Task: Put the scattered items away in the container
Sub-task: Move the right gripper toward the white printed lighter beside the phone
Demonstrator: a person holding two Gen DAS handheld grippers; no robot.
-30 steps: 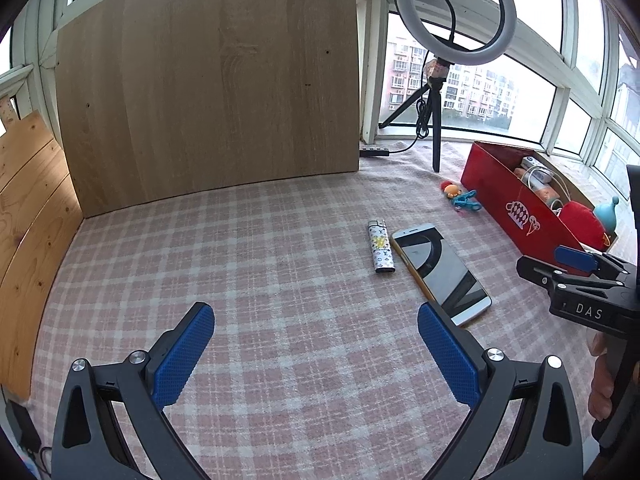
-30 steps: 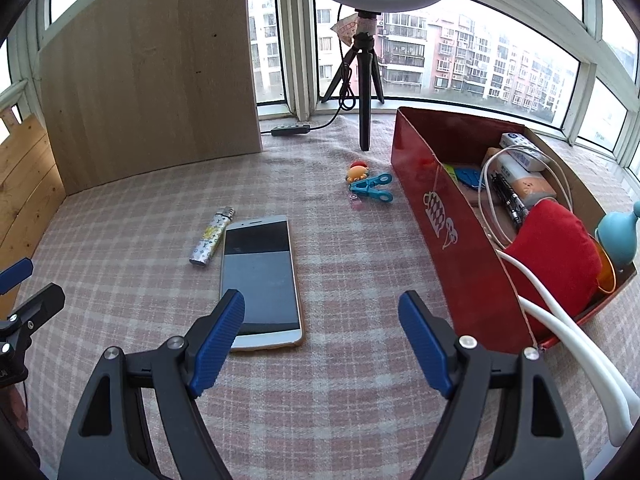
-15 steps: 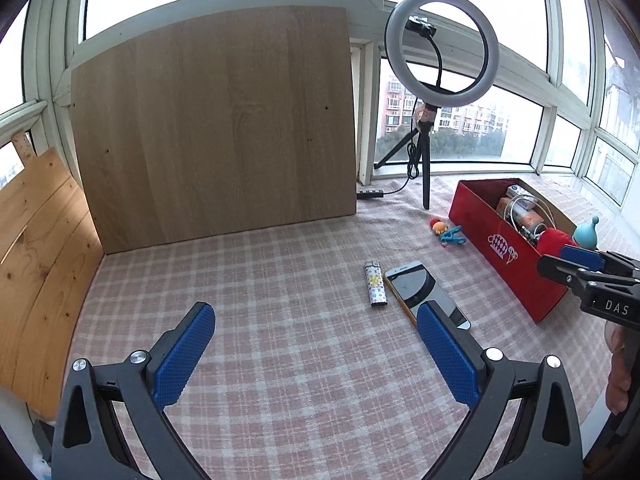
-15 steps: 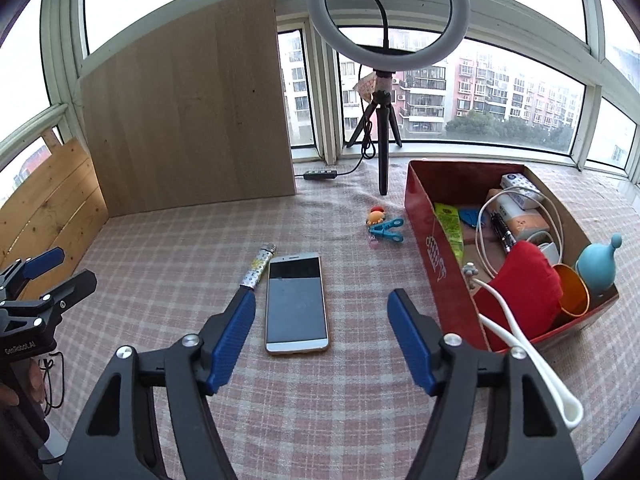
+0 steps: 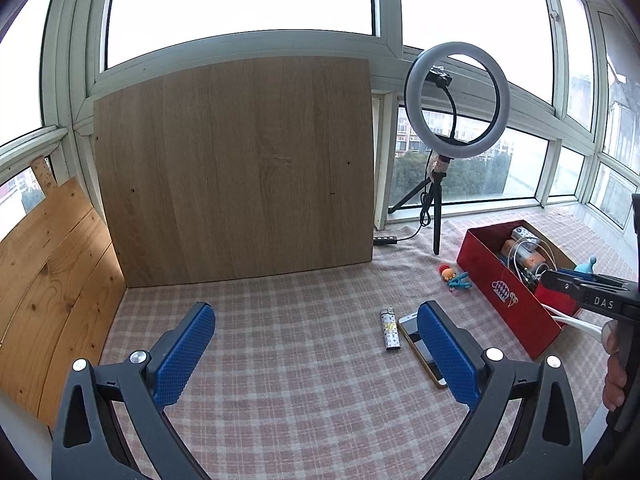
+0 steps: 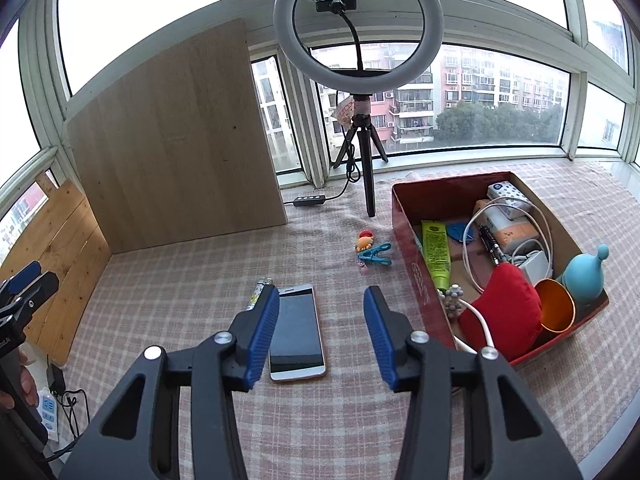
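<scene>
A red box (image 6: 412, 268) (image 5: 516, 308) on the checked cloth holds several items: a red cushion, a white cable, a green tube, an orange cup. A phone (image 6: 296, 328) (image 5: 420, 346) lies face up on the cloth, left of the box. A patterned lighter (image 5: 390, 328) (image 6: 258, 292) lies beside it. A blue clip (image 6: 374, 256) (image 5: 460, 282) and a small orange toy (image 6: 364, 240) lie near the box's far corner. My right gripper (image 6: 318, 324) is open and empty, high above the phone. My left gripper (image 5: 316, 346) is open and empty, above bare cloth left of the lighter.
A ring light on a tripod (image 6: 366, 184) stands behind the clip, its cable and switch (image 6: 308, 200) on the cloth. A wooden board (image 5: 236, 168) leans at the back and planks (image 5: 48, 276) stand at the left. A power strip (image 6: 48, 408) lies off the left edge.
Both grippers have risen and drawn back from the cloth, so the items look smaller and farther. The right gripper's jaws have narrowed somewhat. Nothing on the cloth has moved.
</scene>
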